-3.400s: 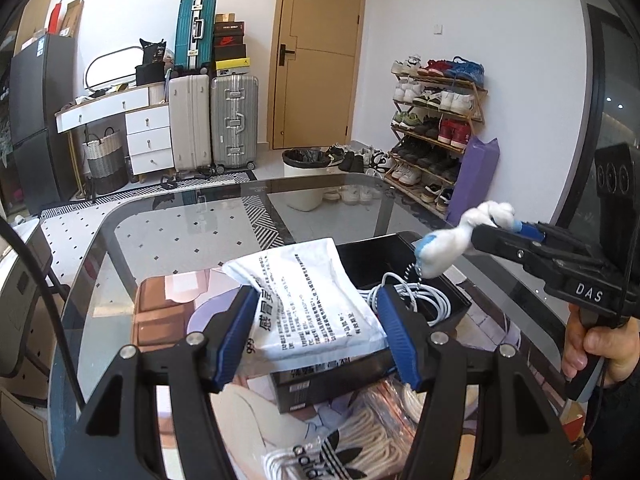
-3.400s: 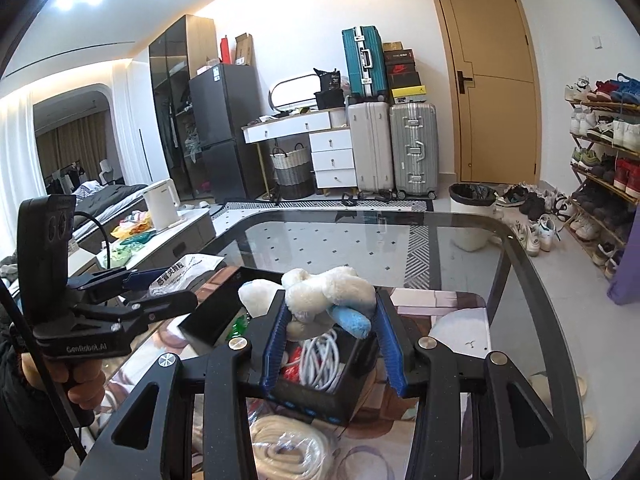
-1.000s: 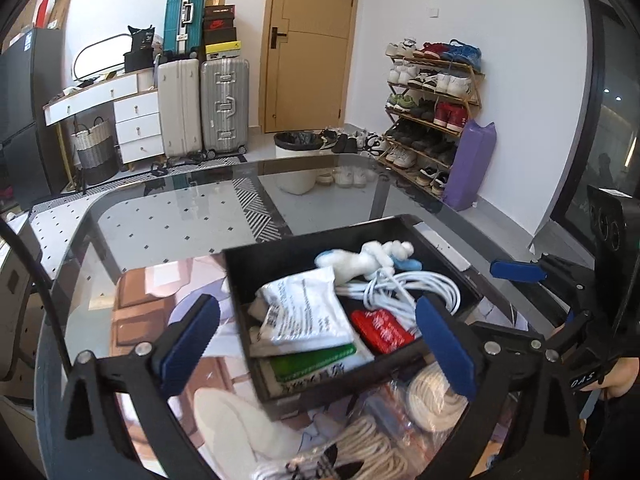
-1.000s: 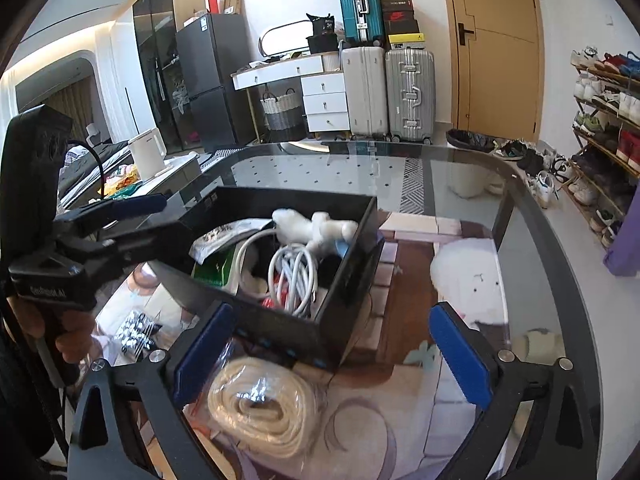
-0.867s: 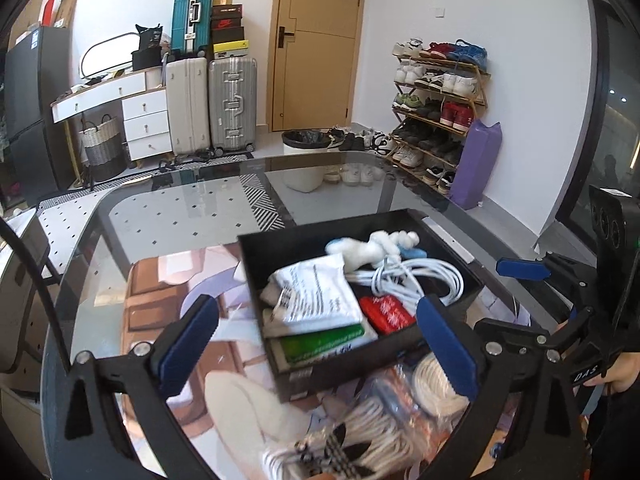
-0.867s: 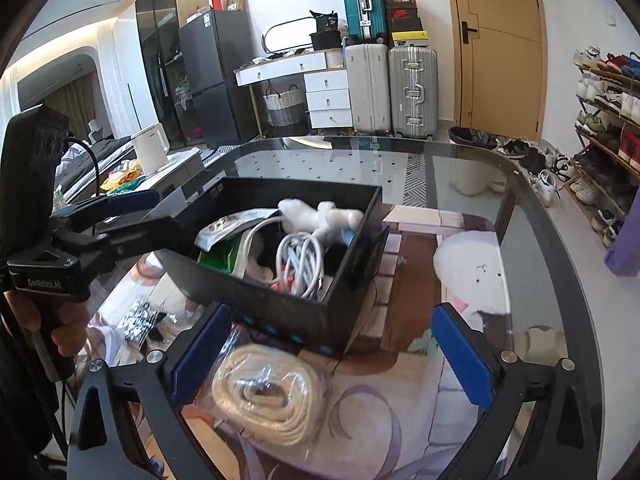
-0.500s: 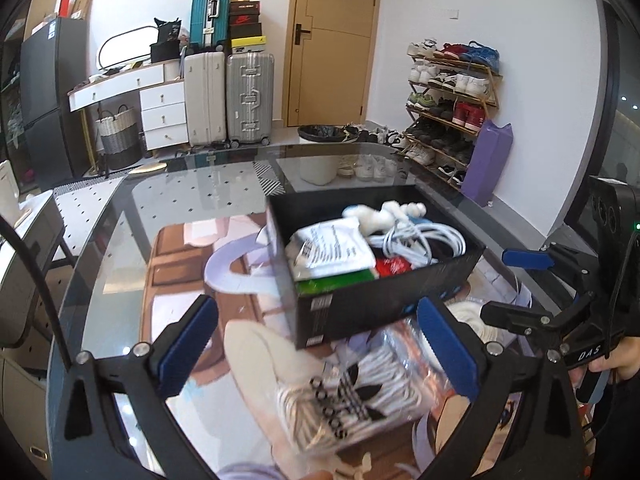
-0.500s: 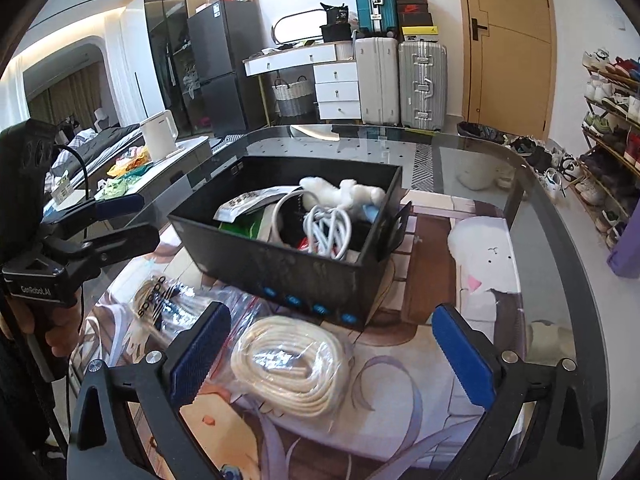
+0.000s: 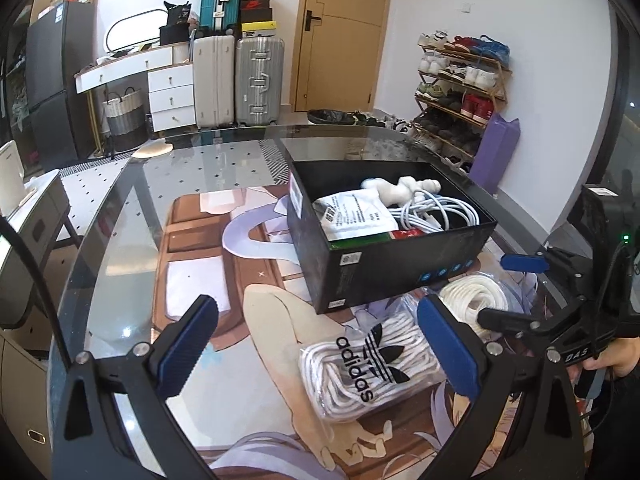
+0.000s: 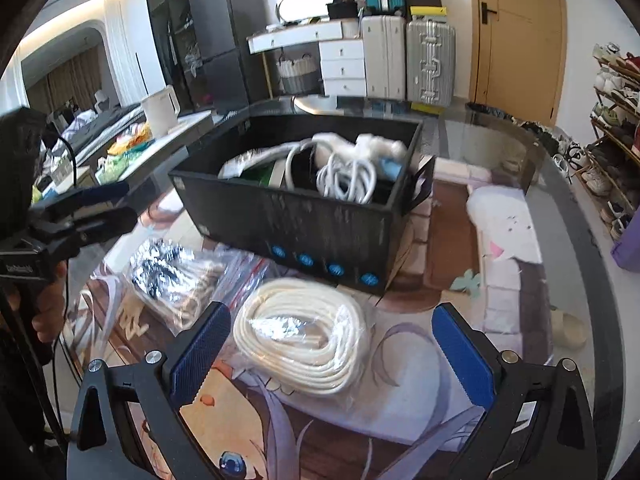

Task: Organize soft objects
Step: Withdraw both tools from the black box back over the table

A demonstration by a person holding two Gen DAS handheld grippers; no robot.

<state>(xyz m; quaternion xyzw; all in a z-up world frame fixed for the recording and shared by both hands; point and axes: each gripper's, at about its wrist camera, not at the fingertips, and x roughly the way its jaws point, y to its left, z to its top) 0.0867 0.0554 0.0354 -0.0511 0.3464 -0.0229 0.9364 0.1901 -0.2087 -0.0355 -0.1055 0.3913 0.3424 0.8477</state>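
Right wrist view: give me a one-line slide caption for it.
Open right gripper poised over a bagged white rope coil on the table, in front of the black box already holding cables and soft items.

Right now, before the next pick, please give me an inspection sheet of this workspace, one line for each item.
Surface: glass table over a printed cartoon mat.
Job's things: black box holds a white pouch, a white plush toy and a green packet. Outside it, a bagged coil of white rope and an adidas bag of laces lie on the table.
Clutter: nothing seen on the table beyond these.
Grippers: left tool open, empty, above the adidas bag; right tool open, empty, over the rope coil.
Cables: white cable bundle inside the box.
Surroundings: suitcases, door, shoe rack, drawers.
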